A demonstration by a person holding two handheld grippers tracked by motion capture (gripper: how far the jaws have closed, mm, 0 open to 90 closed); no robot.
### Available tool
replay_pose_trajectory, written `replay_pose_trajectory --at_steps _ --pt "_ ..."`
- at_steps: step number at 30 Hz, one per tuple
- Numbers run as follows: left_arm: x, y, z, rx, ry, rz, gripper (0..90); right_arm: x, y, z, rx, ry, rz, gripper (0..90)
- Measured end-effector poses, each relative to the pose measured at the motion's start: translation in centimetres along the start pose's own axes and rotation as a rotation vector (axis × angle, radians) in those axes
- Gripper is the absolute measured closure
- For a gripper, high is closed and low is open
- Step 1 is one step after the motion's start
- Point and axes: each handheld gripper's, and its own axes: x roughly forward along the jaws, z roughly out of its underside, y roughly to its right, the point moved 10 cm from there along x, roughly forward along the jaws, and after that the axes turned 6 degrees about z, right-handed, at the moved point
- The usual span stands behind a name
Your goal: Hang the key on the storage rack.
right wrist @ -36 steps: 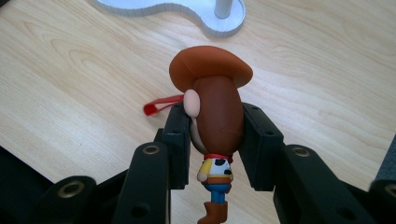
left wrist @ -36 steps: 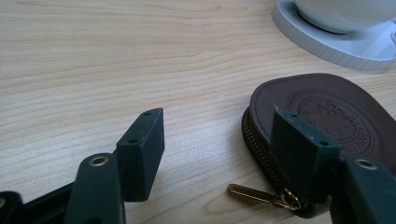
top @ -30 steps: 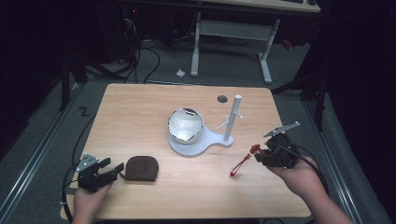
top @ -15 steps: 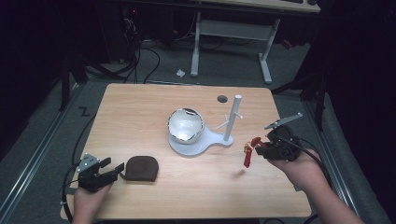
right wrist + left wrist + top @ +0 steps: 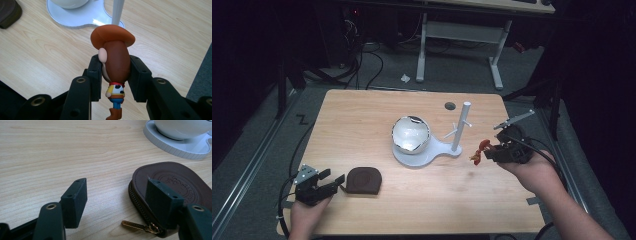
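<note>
High view: my right gripper (image 5: 492,150) has the cowboy figure (image 5: 478,151) off the table, near the white stand (image 5: 460,127); hanging it looks left, I'd guess. Left gripper view: jaws spread by the brown pouch (image 5: 175,185), untouched. Right gripper view: jaws pinch figure's head.

On the one light wooden table (image 5: 362,115) there are: one brown leather zip pouch (image 5: 364,180), one white stand with an upright peg post (image 5: 460,127), one shiny white ball (image 5: 410,134) on its base, and one small cowboy figurine with a brown hat (image 5: 115,65).
</note>
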Motion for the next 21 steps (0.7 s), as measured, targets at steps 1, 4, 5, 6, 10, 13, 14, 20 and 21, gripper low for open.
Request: replay_pose_trajectory --at_steps 1,4,5,6,10,13,14,20,21 --pt "0.0 0.0 0.0 0.0 0.0 0.001 34.4 -0.1 0.1 -0.1 -0.005 -0.002 0.001 66.4" --pt "0.0 0.0 0.0 0.0 -0.001 0.001 34.5 -0.3 0.1 -0.5 -0.003 -0.016 -0.003 66.4" --pt "0.0 -0.1 0.0 0.0 -0.003 0.001 34.4 -0.4 0.2 -0.6 -0.005 -0.019 -0.003 66.4" --pt "0.0 -0.1 0.0 -0.001 -0.002 0.0 34.5 -0.5 0.2 -0.8 -0.007 -0.022 -0.005 66.4" --pt "0.0 -0.1 0.0 -0.002 -0.001 0.0 34.4 -0.9 0.2 -1.2 -0.013 -0.035 -0.009 66.4" --pt "-0.1 -0.1 0.1 -0.017 0.005 0.003 34.4 -1.4 0.2 -2.0 -0.01 -0.043 -0.018 66.4" --pt "-0.1 -0.1 0.1 -0.017 0.005 0.003 34.5 -1.4 0.2 -2.0 -0.01 -0.043 -0.018 66.4" --pt "-0.2 -0.2 0.1 -0.024 0.009 0.003 34.4 -2.1 -0.1 -3.0 -0.028 -0.061 -0.012 66.4" --pt "-0.2 -0.2 0.1 -0.027 0.01 0.003 34.4 -2.1 -0.1 -3.1 -0.033 -0.066 -0.008 66.4"
